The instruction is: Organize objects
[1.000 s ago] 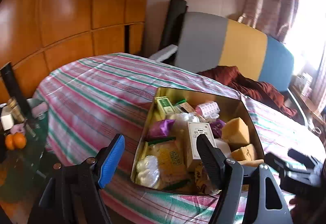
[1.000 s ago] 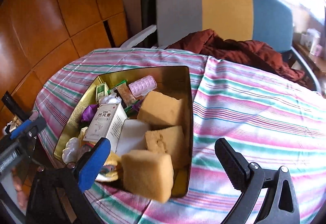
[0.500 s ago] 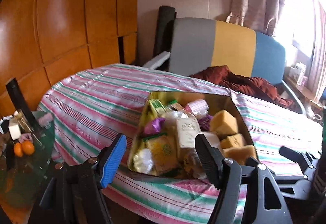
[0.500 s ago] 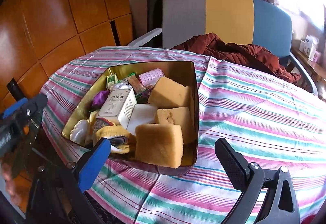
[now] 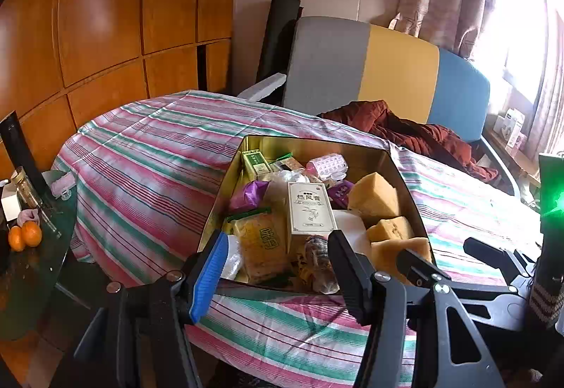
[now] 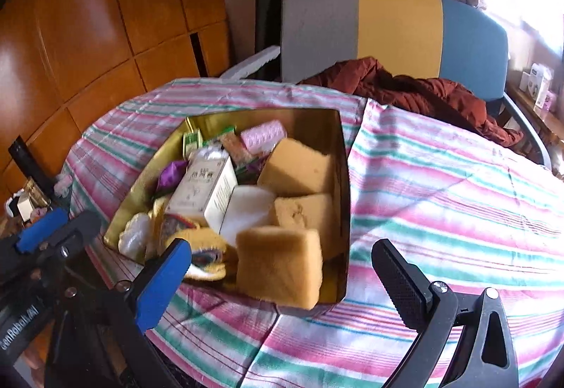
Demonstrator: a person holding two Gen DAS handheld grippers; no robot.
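Note:
A gold tin box [image 5: 225, 183] [image 6: 338, 155] stands on the striped tablecloth [image 5: 148, 155], full of small things: yellow sponges [image 5: 373, 194] [image 6: 278, 264], a white carton [image 5: 310, 211] [image 6: 204, 187], a pink roller [image 5: 328, 165] [image 6: 264, 135], a purple wrapper [image 5: 248, 194] and packets. My left gripper [image 5: 278, 271] is open and empty, just short of the box's near edge. My right gripper [image 6: 282, 282] is open and empty, in front of the box's near right corner; it also shows in the left wrist view [image 5: 454, 264].
A grey, yellow and blue sofa back [image 6: 363, 24] with a dark red blanket [image 6: 416, 95] stands behind the table. A glass side table [image 5: 28, 254] at the left holds oranges [image 5: 24, 236] and a jar. Wood panels [image 5: 105, 17] line the left wall.
Both grippers have drawn back and up from the box, so it sits farther away and more of the table shows. Both stay open and empty.

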